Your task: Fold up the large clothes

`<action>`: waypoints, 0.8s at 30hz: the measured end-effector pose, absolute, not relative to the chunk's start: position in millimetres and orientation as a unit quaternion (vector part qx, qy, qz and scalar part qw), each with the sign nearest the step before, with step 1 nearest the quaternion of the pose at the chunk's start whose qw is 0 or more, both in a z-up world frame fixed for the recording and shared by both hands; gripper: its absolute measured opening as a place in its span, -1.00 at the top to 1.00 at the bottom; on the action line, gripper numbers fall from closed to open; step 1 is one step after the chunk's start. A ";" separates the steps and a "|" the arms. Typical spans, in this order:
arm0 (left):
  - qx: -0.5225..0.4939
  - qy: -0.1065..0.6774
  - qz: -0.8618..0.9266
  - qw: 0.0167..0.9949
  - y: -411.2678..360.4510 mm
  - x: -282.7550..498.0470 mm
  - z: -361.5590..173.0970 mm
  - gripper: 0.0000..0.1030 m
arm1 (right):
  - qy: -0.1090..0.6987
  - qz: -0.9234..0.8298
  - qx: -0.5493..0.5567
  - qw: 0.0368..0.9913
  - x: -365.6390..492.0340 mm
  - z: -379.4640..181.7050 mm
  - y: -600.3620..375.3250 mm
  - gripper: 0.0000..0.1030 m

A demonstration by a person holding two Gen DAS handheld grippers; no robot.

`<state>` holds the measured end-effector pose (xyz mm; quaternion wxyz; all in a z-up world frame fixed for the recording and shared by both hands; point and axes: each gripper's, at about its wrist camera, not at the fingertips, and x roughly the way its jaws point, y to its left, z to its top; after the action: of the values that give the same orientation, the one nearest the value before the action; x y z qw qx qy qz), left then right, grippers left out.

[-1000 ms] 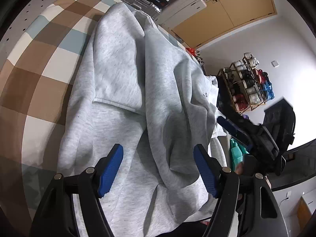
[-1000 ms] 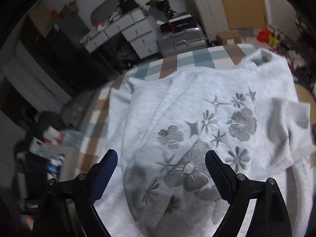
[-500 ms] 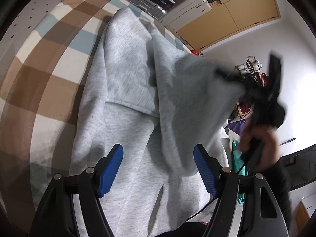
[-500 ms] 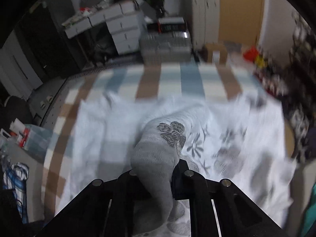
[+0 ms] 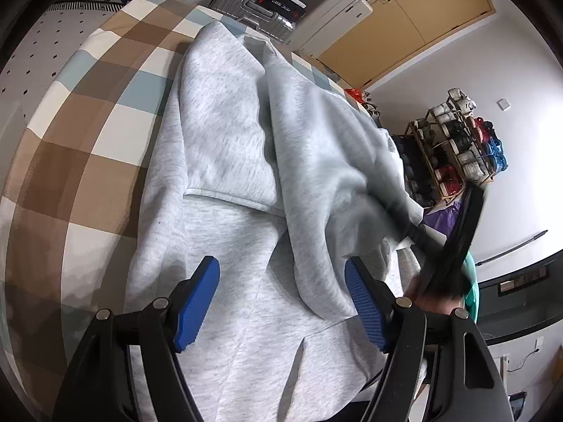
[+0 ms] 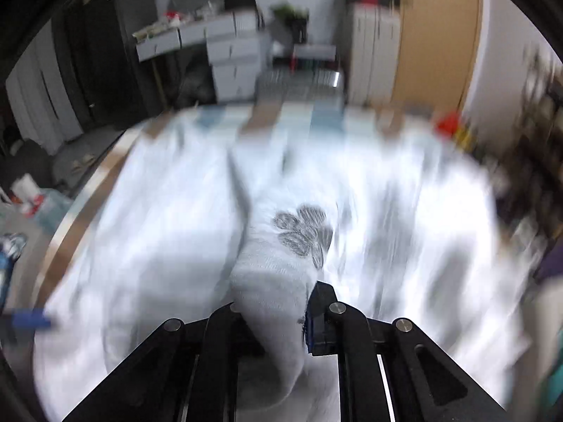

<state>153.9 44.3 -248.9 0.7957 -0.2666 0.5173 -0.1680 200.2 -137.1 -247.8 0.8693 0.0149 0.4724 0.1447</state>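
A large light-grey sweatshirt [image 5: 228, 140] lies spread over a bed with a brown, white and blue checked cover [image 5: 88, 140]. My left gripper [image 5: 281, 267] hovers open just above its lower part, blue pads apart and nothing between them. My right gripper [image 6: 274, 302] pinches a bunched fold of the sweatshirt [image 6: 274, 267], which bears a grey flower print [image 6: 302, 232]. Its jaws are opening slightly, with the cloth still between them. In the left wrist view the right gripper [image 5: 454, 246] is a dark blur at the garment's right edge, pulling a layer up and across.
Beyond the far end of the bed stand a silver suitcase [image 5: 253, 24], white cabinets [image 5: 334, 3] and a wooden wardrobe front [image 5: 404, 24]. A rack of shoes [image 5: 457, 147] stands to the right. White drawers [image 6: 232, 59] stand at the far wall.
My right gripper shut on a fold of the flower-printed sweatshirt, lifted it, then swung down and across with it. The left gripper stayed open and nearly still.
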 end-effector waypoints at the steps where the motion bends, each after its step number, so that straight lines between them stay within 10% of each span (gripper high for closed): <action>1: -0.267 0.519 -0.167 0.795 43.7 152.2 -250.2 -0.35 | 0.473 0.151 0.033 0.867 191.3 -252.5 -142.5 0.71; 24: -0.234 0.525 -0.173 0.800 28.5 147.5 -244.4 -0.34 | 0.530 0.126 0.110 0.832 150.4 -254.9 -140.3 0.66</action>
<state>147.5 28.5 -244.4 0.8000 -0.2335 0.5251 -0.1727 150.4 -140.3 -254.9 0.8316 0.1103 0.5296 0.1260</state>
